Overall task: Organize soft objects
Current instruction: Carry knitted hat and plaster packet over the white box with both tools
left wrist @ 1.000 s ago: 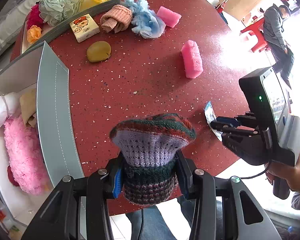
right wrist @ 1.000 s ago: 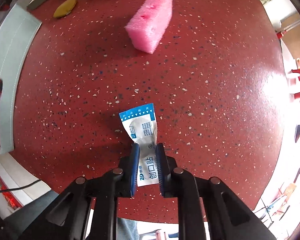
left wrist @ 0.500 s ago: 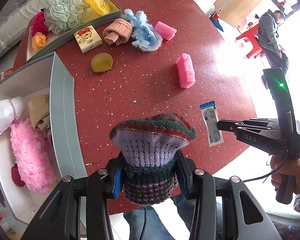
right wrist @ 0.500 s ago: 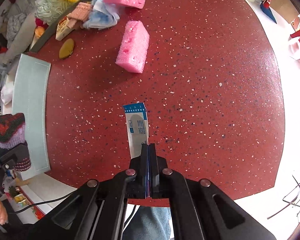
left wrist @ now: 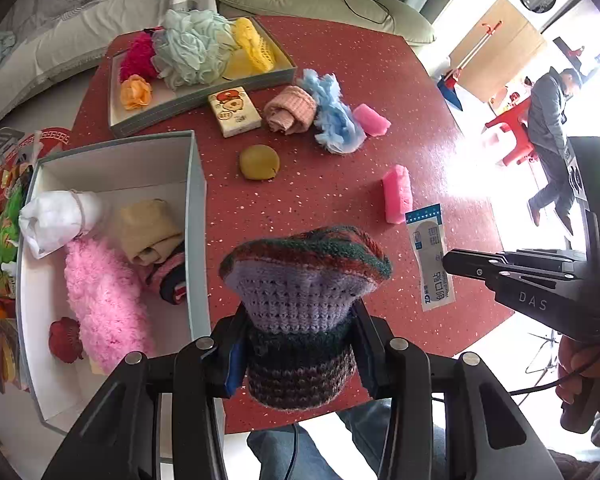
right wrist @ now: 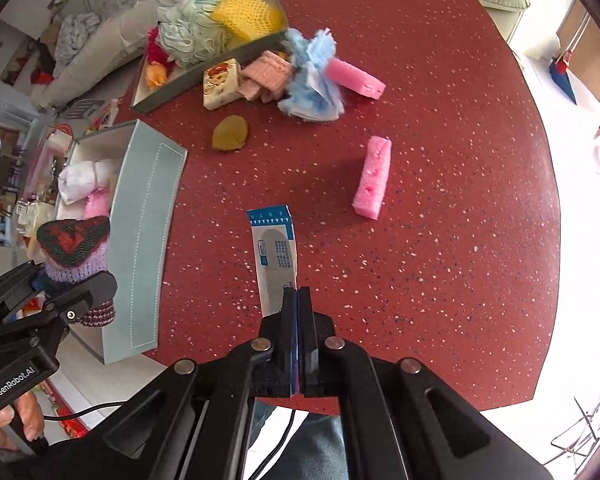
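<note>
Now both tools hold their loads higher above the table [right wrist: 440, 160].

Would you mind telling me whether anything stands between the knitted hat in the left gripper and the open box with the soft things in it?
Nothing visible does. The left gripper holds the knitted hat beside the box's near wall; only that wall lies between them, and the box is open on top. The pink fluffy item and tan roll leave bare floor.
</note>
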The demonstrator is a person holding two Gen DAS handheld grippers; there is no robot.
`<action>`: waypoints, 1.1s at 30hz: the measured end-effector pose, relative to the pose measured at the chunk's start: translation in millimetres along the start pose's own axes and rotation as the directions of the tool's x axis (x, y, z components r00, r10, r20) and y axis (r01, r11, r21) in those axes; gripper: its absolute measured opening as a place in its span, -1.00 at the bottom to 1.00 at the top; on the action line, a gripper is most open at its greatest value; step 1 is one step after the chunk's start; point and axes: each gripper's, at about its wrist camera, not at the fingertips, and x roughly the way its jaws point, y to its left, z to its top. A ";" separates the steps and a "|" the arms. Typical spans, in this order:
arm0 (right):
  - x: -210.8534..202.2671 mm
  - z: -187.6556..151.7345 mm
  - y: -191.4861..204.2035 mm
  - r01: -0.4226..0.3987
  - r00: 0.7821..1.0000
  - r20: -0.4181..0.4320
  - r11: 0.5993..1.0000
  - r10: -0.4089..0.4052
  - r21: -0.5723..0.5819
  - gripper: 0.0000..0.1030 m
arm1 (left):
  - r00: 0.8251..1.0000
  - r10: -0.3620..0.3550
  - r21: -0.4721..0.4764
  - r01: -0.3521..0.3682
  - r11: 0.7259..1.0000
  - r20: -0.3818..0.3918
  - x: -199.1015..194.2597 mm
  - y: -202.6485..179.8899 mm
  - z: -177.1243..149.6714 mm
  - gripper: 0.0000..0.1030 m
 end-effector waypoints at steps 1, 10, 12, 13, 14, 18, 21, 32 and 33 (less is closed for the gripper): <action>-2.0 2.6 6.6 -0.002 1.000 0.005 1.000 0.002 -0.013 -1.00 | 1.000 0.002 -0.013 -0.002 1.000 0.010 -3.4 4.8 -0.9 -0.13; -15.1 20.9 74.9 -0.032 0.999 0.032 0.988 0.038 -0.149 -1.00 | 0.997 0.031 -0.137 -0.021 0.990 0.075 -29.0 53.2 -13.8 -0.13; -17.0 24.3 91.1 -0.042 0.998 0.035 0.982 0.049 -0.183 -1.00 | 0.996 0.044 -0.163 -0.030 0.986 0.083 -33.2 63.3 -18.4 -0.13; -17.1 25.9 99.9 -0.049 0.998 0.033 0.979 0.057 -0.200 -1.00 | 0.995 0.049 -0.178 -0.032 0.983 0.088 -35.2 68.7 -20.7 -0.13; -16.9 27.4 108.8 -0.056 0.997 0.031 0.975 0.065 -0.216 -1.00 | 0.994 0.055 -0.192 -0.037 0.981 0.092 -37.3 74.1 -23.1 -0.13; -15.5 31.8 143.9 -0.076 0.996 0.023 0.955 0.086 -0.287 -1.00 | 0.990 0.091 -0.252 -0.061 0.966 0.107 -45.5 97.0 -33.0 -0.13; -13.0 32.7 168.9 -0.087 0.995 0.012 0.937 0.097 -0.339 -1.00 | 0.987 0.117 -0.299 -0.079 0.951 0.112 -50.7 115.0 -42.0 -0.13; 6.3 25.2 235.3 -0.121 0.993 -0.050 0.871 0.110 -0.477 -1.00 | 0.975 0.196 -0.435 -0.134 0.890 0.100 -62.1 165.7 -87.3 -0.13; 7.5 23.4 239.0 -0.123 0.992 -0.055 0.866 0.110 -0.484 -1.00 | 0.975 0.200 -0.445 -0.138 0.885 0.097 -62.3 169.1 -91.3 -0.13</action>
